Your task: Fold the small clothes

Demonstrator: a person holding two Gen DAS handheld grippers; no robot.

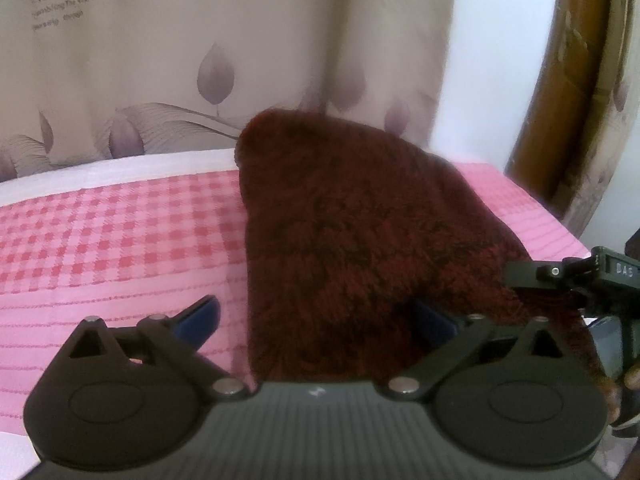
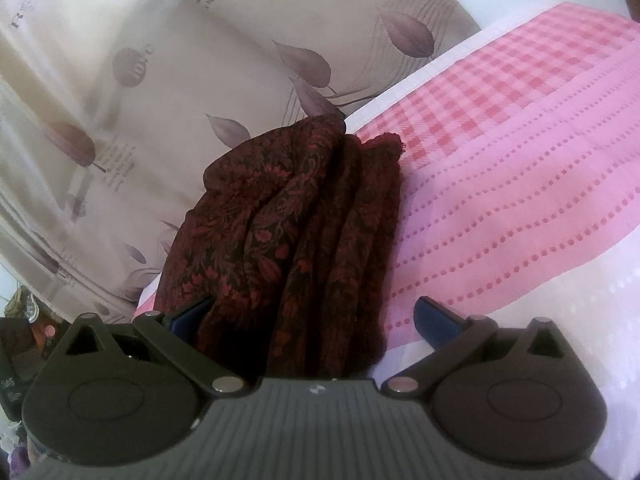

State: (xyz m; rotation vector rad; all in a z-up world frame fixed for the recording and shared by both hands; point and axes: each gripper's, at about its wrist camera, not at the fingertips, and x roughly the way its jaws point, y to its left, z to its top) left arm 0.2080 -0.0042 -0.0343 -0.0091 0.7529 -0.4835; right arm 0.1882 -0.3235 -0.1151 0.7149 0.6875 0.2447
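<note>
A dark red floral-patterned cloth (image 2: 296, 224) lies folded in pleats on the pink checked bedcover (image 2: 520, 184), reaching toward twelve o'clock, where a leaf-print curtain (image 1: 160, 80) hangs. The left tongs (image 1: 316, 320) and the right tongs (image 2: 316, 320) gape wide, released, straddling the cloth's near edge without pinching it.

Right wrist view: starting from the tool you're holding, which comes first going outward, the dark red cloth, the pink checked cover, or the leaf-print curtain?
1. Dark red cloth, between the open fingers of the right tool.
2. Pink checked cover, farther out on the right.
3. Leaf-print curtain, behind on the left.
</note>
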